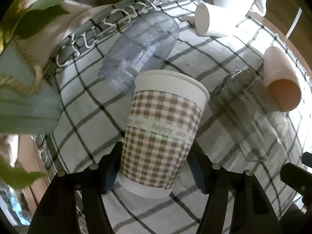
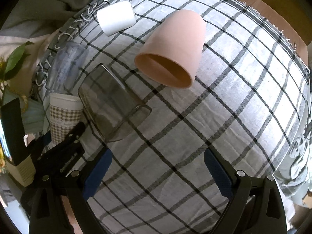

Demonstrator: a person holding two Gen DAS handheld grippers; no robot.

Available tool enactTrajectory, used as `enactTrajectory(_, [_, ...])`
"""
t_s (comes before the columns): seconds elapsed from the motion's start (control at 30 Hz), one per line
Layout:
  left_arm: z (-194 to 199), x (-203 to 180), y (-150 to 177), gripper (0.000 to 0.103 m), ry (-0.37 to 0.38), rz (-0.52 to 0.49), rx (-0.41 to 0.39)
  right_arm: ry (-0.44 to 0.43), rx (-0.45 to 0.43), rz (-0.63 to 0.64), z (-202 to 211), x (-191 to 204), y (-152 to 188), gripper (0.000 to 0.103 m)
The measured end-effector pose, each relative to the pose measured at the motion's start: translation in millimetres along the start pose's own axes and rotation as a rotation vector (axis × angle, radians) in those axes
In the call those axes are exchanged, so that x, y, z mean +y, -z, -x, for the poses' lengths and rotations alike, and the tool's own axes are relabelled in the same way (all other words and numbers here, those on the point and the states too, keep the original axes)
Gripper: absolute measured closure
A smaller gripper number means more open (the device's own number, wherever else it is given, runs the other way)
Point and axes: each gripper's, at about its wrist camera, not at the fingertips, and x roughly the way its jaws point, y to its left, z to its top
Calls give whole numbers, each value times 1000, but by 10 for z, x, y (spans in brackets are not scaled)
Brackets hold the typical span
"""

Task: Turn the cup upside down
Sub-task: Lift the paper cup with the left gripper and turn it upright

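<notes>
Cup (image 1: 161,132) between left hand-held gripper (image 1: 156,167) (upright)

The paper cup (image 1: 161,130) has a brown houndstooth sleeve reading "happy day", white rim on top, standing tilted on the checked cloth (image 1: 87,120) near its left edge.

Checked tablecloth (image 2: 224,117) over table — pink cup (image 2: 171,52), white cup (image 2: 117,18), glass (image 2: 109,105) lying sideways.
</notes>
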Motion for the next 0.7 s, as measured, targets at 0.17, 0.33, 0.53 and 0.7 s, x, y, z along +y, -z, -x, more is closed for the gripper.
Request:
enactTrajectory(0.17, [83, 87, 175, 42, -1, 42, -12, -1, -20, 46, 40, 15, 44, 7])
enactTrajectory(0.33, [191, 86, 291, 43, 25, 81, -13, -2, -35, 68, 76, 4, 43, 7])
enactTrajectory(0.53, [455, -29, 427, 44, -12, 116, -69, 3, -69, 108, 165, -37, 37, 7])
enactTrajectory(0.7, [528, -114, 502, 44, -26, 162, -86, 10, -115, 163, 261, -90, 1, 7])
